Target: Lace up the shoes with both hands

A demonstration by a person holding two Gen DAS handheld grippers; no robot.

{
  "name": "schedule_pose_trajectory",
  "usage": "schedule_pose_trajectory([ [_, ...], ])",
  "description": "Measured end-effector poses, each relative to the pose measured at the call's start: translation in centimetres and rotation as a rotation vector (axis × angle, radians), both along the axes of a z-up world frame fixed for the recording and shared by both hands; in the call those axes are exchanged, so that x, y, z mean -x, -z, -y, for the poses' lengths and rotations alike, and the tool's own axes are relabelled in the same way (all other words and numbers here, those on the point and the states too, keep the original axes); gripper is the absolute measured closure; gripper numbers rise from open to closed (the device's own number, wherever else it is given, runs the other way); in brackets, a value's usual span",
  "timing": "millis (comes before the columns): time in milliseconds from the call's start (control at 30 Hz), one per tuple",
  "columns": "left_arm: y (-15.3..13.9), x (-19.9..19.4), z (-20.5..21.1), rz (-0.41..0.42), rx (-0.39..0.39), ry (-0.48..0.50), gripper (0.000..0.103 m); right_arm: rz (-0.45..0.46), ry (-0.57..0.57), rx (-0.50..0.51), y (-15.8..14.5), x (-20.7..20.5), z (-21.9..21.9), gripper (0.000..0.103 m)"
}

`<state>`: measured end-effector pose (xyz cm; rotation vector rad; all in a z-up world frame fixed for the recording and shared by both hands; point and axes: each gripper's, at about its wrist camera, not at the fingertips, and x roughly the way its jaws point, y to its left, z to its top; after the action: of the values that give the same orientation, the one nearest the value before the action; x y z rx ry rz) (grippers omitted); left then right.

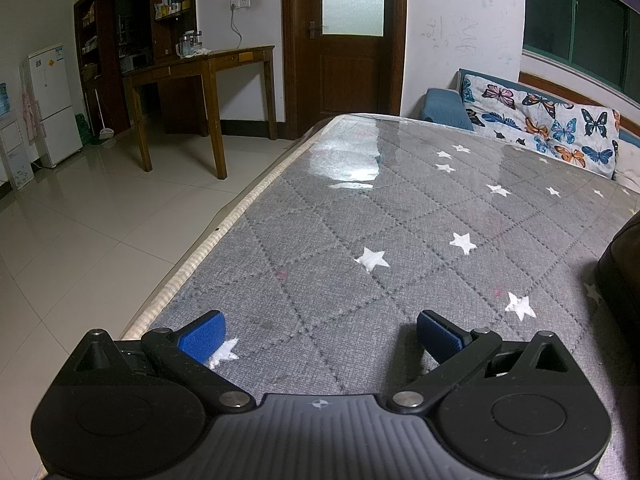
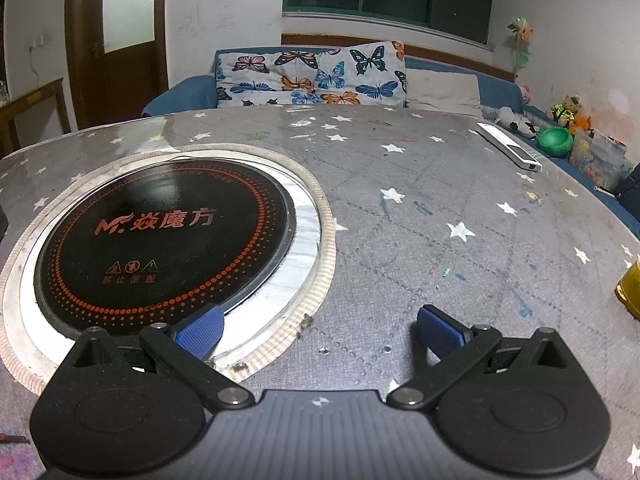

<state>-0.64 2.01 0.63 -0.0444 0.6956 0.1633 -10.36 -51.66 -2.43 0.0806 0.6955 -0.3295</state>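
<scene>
A big table (image 2: 400,200) has a grey cover with white stars. A round black cooker (image 2: 164,236) sits sunk into the table top. A white remote (image 2: 508,146) lies near the table's far right edge. Behind the table is a blue sofa (image 2: 180,94) with a butterfly pillow (image 2: 312,76). A green bowl (image 2: 555,141) and soft toys (image 2: 568,110) sit just past the table's right side. Far from the table stand a wooden desk (image 1: 204,68) and a white fridge (image 1: 50,100).

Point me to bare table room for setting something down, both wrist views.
Left gripper: open cloth ahead, between the table's left edge and a dark object. Right gripper: free between cooktop and yellow can. Crowded far right, near the remote.
</scene>
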Motion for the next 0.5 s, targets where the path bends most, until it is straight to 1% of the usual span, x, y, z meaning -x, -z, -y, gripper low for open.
schedule_pose_trajectory([
  [100, -0.1, 0.0, 0.3, -0.01, 0.004, -0.012, 0.0, 0.0, 0.001, 0.001, 0.0, -0.1, 0.0, 0.0],
  [200, -0.2, 0.2, 0.7, -0.024, 0.007, 0.005, 0.0, -0.001, -0.001, 0.003, -0.1, 0.0, -0.1, 0.0],
  [500, -0.2, 1.7, 2.0, -0.026, 0.03, 0.013, 0.0, 0.001, -0.005, 0.0, 0.1, -0.2, -0.1, 0.0],
])
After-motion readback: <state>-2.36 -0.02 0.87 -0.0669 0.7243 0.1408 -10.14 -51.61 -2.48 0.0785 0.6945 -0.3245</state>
